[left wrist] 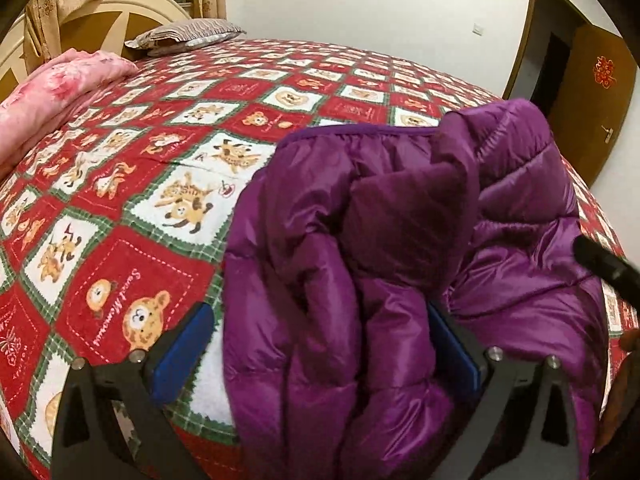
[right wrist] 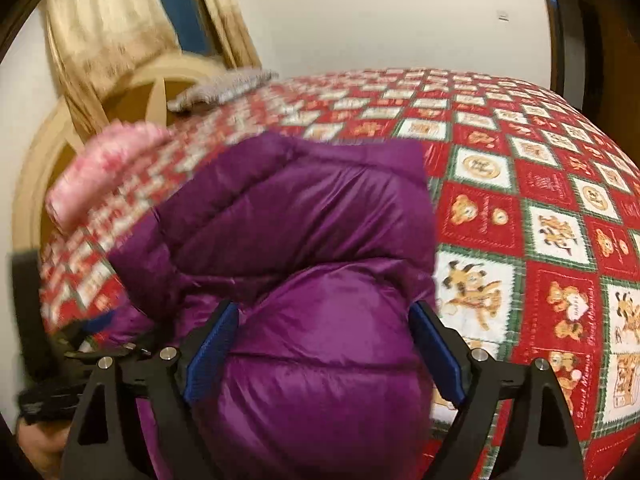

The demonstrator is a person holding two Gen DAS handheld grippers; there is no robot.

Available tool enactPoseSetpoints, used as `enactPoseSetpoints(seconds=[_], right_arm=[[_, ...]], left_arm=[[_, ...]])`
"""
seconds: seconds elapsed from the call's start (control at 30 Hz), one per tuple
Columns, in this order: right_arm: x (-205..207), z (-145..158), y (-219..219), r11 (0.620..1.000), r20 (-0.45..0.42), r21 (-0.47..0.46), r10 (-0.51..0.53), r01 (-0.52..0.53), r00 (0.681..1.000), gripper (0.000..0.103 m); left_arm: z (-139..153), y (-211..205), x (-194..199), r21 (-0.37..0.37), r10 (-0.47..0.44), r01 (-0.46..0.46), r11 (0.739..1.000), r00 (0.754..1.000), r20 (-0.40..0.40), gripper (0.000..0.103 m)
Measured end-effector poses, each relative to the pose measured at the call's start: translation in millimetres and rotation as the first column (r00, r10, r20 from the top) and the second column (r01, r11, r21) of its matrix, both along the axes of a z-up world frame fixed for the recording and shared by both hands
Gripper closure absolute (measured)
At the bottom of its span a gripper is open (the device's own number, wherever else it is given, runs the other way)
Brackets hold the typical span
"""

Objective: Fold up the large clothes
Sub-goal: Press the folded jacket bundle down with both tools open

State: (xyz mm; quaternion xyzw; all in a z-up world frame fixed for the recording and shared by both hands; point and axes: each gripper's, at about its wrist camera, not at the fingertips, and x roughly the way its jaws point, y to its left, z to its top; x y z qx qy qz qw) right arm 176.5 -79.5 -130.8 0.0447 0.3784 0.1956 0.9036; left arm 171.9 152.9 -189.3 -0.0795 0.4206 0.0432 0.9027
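- The purple puffer jacket (left wrist: 400, 240) lies bunched on the bed (left wrist: 160, 160), over the red patchwork bedspread with its bear and dog squares, near the edge closest to the cameras.
- Left gripper (left wrist: 320, 344): its blue-padded fingers (left wrist: 180, 348) stand spread to their widest. A fold of the jacket sits between them, but the left pad is clear of the fabric, with bedspread showing in the gap. The right pad is against a puffy fold; no squeeze shows.
- Right gripper (right wrist: 324, 348): fingers (right wrist: 212, 344) wide apart and opening, straddling a fat quilted bulge of the jacket (right wrist: 300, 260). Both pads are just beside the bulge or brushing it; I cannot tell which.
- In the right wrist view, the other gripper appears blurred at the left edge, low against the jacket.
- At the far end, a pink quilt (left wrist: 52, 92) and a striped pillow (left wrist: 184, 34) lie by the headboard (left wrist: 100, 20), well apart from the jacket.
- A brown door (left wrist: 592, 92) stands open on the right.
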Motion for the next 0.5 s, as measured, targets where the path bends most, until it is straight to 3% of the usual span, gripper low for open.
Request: enactPoseSetpoints(seconds=[0.17,0.5], right_arm=[[10,-1,-22,0.998,-0.022,0.013,-0.059,0.059,0.998,0.016],[23,-17,-34,0.996,-0.096,0.070,-0.049,0.056,0.994,0.016]], left_arm=[[0,0,2,-0.005,-0.009,0.009,1.000,1.000,-0.002,0.000],[-2,0,5,-0.010,-0.022,0.022,1.000,1.000,-0.005,0.000]])
